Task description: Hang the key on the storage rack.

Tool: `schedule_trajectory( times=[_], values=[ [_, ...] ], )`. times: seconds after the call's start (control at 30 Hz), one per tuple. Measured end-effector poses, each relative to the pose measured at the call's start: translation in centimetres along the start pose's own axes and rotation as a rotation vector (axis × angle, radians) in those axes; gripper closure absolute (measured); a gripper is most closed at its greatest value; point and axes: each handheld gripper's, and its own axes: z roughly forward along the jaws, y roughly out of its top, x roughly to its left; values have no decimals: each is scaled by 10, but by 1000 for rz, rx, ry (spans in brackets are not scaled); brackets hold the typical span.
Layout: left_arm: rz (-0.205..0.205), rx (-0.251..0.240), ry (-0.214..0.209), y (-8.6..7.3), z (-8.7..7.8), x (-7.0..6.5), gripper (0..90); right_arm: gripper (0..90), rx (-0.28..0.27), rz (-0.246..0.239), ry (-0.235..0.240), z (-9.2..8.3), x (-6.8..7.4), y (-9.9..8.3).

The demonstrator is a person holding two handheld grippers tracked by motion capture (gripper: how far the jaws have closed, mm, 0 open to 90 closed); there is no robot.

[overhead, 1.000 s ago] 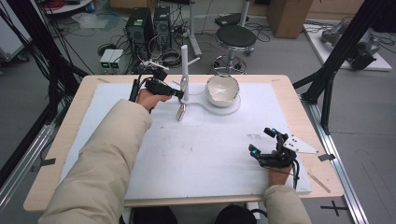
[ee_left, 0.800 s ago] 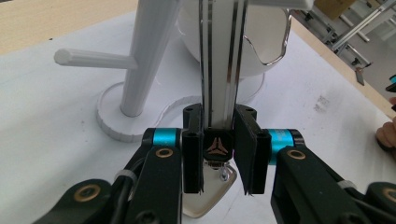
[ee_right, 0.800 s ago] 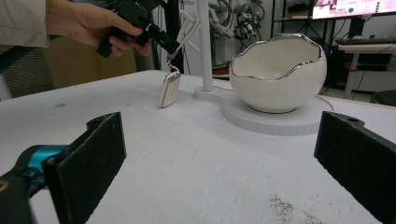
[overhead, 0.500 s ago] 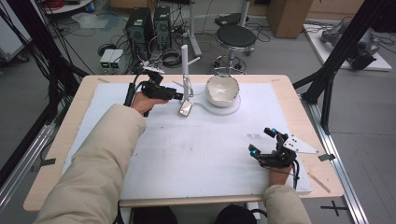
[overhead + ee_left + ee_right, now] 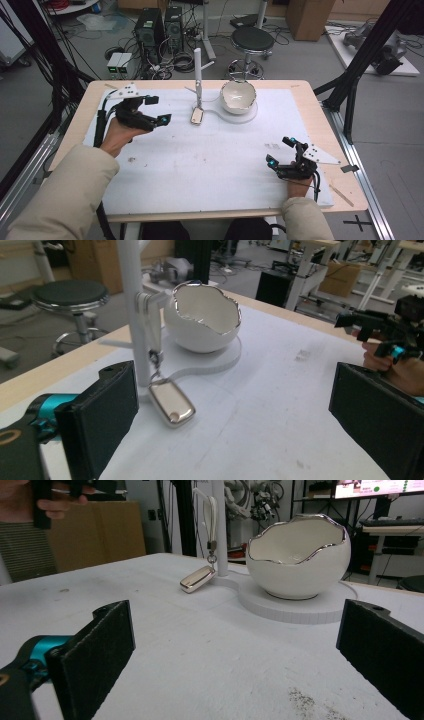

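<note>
The bowl (image 5: 238, 96) is white with a shiny silver rim, and it sits on a white base (image 5: 246, 113) near the far edge of the white mat (image 5: 210, 160), which covers a light wood table (image 5: 320, 120). A white post (image 5: 198, 75) stands beside the bowl, and from it hangs a shiny silver tag (image 5: 196, 116) on a white strap (image 5: 152, 325). Both the left gripper (image 5: 152, 111) and the right gripper (image 5: 280, 152) are black with small bright blue parts, each has a grey plate (image 5: 321, 155) on top, and the person's sleeves (image 5: 65, 195) are light tan.
</note>
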Motion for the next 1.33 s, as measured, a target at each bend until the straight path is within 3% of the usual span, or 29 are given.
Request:
schedule_trajectory(
  times=[0.07,0.1,0.13,0.27,0.33,0.4,0.43,0.53,0.6,0.7,1.0,1.07,1.33],
  values=[
    [-11,-11,11,-15,-20,-3,17,12,6,6,0,0,1,0],
    [-11,-11,11,-15,-20,-3,17,13,5,4,0,0,1,0],
    [-18,-47,35,-29,-37,-6,17,12,6,4,1,0,1,0],
    [-16,-96,101,-58,-64,-11,17,13,4,5,4,0,1,0],
    [-7,-101,124,-65,-70,-13,17,13,-2,-1,4,0,-1,0],
    [13,-128,170,-83,-85,-20,17,13,2,-7,4,0,1,0],
    [13,-128,170,-83,-85,-20,17,13,3,-12,3,0,1,0],
    [22,-166,213,-106,-100,-27,17,13,3,-14,2,0,1,0],
    [24,-174,222,-110,-102,-28,17,12,1,-8,1,0,1,0],
    [1,-213,246,-130,-107,-30,17,13,3,-16,0,0,1,0],
    [21,-281,294,-160,-106,-37,17,13,2,-16,-1,0,1,0],
    [28,-290,324,-163,-105,-39,17,12,0,-13,-1,0,1,0],
    [14,-278,347,-162,-104,-39,18,13,1,-14,-5,0,1,0]
  ],
)
